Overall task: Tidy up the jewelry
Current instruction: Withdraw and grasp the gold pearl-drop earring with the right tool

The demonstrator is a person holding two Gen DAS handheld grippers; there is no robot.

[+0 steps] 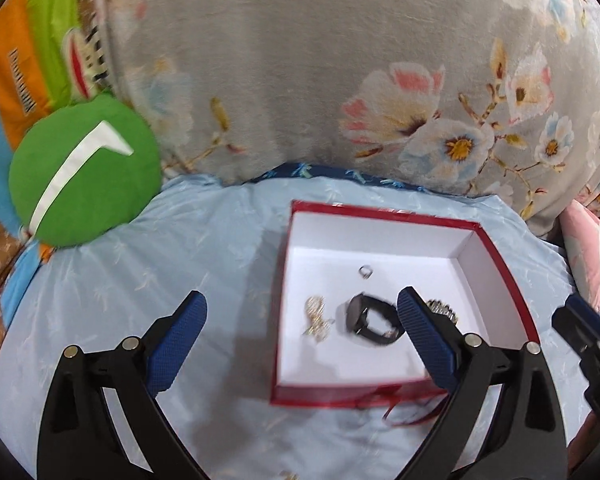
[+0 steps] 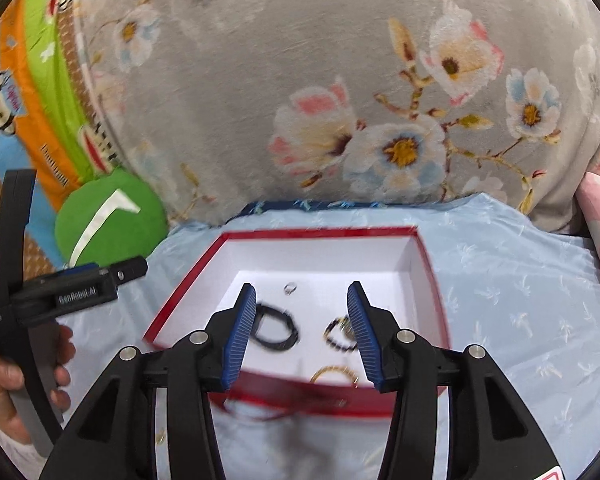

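Inside the red box (image 1: pixel 504 264), on its white floor, sits the jewelry: a black watch (image 1: pixel 370 320) near the middle, a pale gold chain (image 1: pixel 317 316) bunched just to its left, a small silver ring (image 1: pixel 365 270) beyond them toward the far wall. From the right wrist view I pick out a dark beaded bracelet (image 2: pixel 337 336) and a thin gold bangle (image 2: pixel 334 374) against the near wall. Everything's a touch blurred, so fine detail escapes me.

My left gripper (image 1: pixel 302 336) hangs with jaws spread wide, one finger over the bed, the other over the box, nothing between them. My right gripper (image 2: pixel 302 332) hovers above the box, jaws also apart and empty, straddling the watch and bracelet.

My read: the pieces are in, and sorting them apart is the job in hand. I'd go for one item at a time, drop straight down, and close only once I'm clear of its neighbours; the chain looks limp and prone to snagging.

The box rests on a light blue bedsheet (image 1: pixel 180 248), a green cushion (image 1: pixel 84 172) to the left, a grey floral blanket (image 1: pixel 300 60) behind.
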